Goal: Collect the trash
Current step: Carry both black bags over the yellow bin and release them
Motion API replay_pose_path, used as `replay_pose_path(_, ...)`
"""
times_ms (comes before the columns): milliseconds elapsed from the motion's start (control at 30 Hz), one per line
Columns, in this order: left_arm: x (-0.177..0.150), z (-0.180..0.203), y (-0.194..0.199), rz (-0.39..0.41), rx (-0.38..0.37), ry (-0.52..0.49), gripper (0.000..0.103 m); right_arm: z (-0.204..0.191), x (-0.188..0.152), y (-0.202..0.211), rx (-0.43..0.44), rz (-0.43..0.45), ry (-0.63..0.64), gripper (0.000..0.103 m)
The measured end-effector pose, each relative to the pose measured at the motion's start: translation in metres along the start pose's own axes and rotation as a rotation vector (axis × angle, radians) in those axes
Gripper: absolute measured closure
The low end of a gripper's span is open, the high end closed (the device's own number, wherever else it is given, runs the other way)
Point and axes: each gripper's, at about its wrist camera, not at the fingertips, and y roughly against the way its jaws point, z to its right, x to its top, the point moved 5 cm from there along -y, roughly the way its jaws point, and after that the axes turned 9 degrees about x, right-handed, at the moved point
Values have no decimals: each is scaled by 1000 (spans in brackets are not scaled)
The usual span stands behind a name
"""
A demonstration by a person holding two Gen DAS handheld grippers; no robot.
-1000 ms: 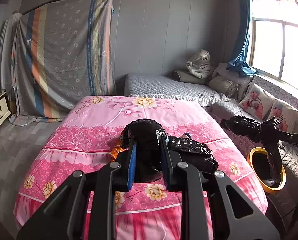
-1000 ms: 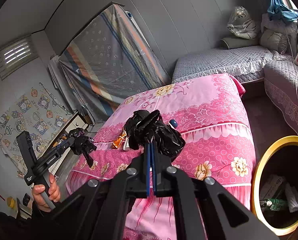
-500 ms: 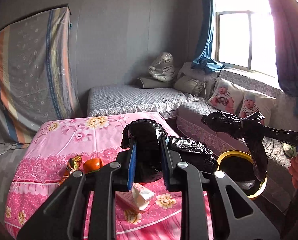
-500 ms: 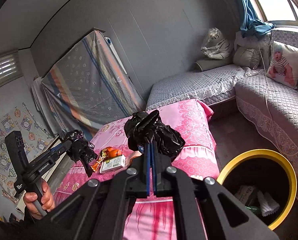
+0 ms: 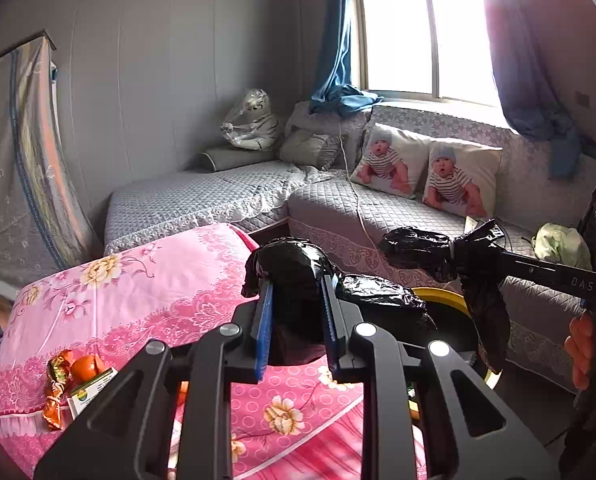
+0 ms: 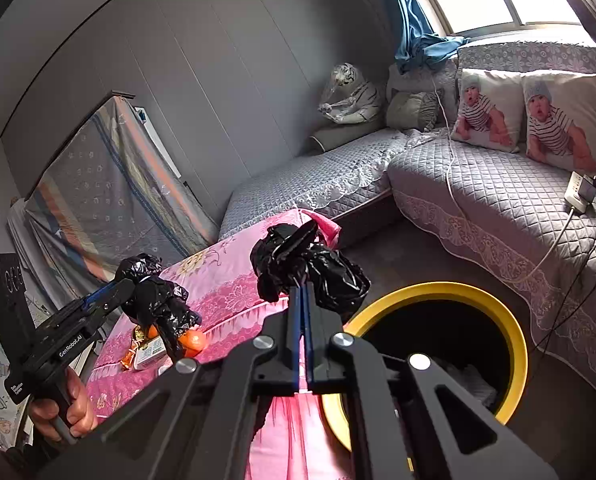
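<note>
My left gripper (image 5: 296, 280) is shut on a wad of black plastic bag (image 5: 290, 260), held above the right end of the pink-covered table (image 5: 138, 280). My right gripper (image 6: 302, 288) is shut on another bunch of black bag plastic (image 6: 330, 276), just above and left of the yellow-rimmed bin (image 6: 438, 290). In the left wrist view the right gripper (image 5: 458, 254) shows at the right with its plastic hanging down (image 5: 486, 320) over the bin rim (image 5: 438, 292). Orange peel (image 5: 86, 366), wrappers and a small box (image 6: 148, 354) lie on the table.
A grey quilted corner sofa (image 6: 498, 200) with two printed pillows (image 5: 422, 172) wraps behind the bin. A white power strip and its cable (image 6: 580, 192) lie on the sofa. A draped striped cloth (image 6: 110, 192) stands at the left wall. A hand (image 6: 74, 404) holds the left gripper's handle.
Both views have swung right, from the pink table toward the sofa and window. The yellow bin has come closer under the right gripper. Both grips on the black plastic are unchanged.
</note>
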Motion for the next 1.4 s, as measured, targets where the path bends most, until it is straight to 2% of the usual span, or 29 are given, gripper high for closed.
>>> replay_pose_path(233,0,54,-27,-3,-51,-62,82,42,-13,9,-100,41,-35,101)
replay_pose_path(600,-12,117,-66,-28,-102,-149,82,103,-34,2,-228,25,-95,101)
replay_pose_path(833,-19,133,-95,-48,-97,-171,82,129,-49,-11,-269,-21,-130,101)
replay_pose_path(1300,-33,141,-139,-110,-109,-142,81,155,-64,-39,-309,-86,-179,101)
replay_pose_path(1333,-33,140,-139,-107,-105,-139,76,156,-63,-41,-316,-93,-181,101)
replay_pose_path(1400,-32,138,-139,-107,-105,-127,57,156,-63,-42,-337,-95,-180,101)
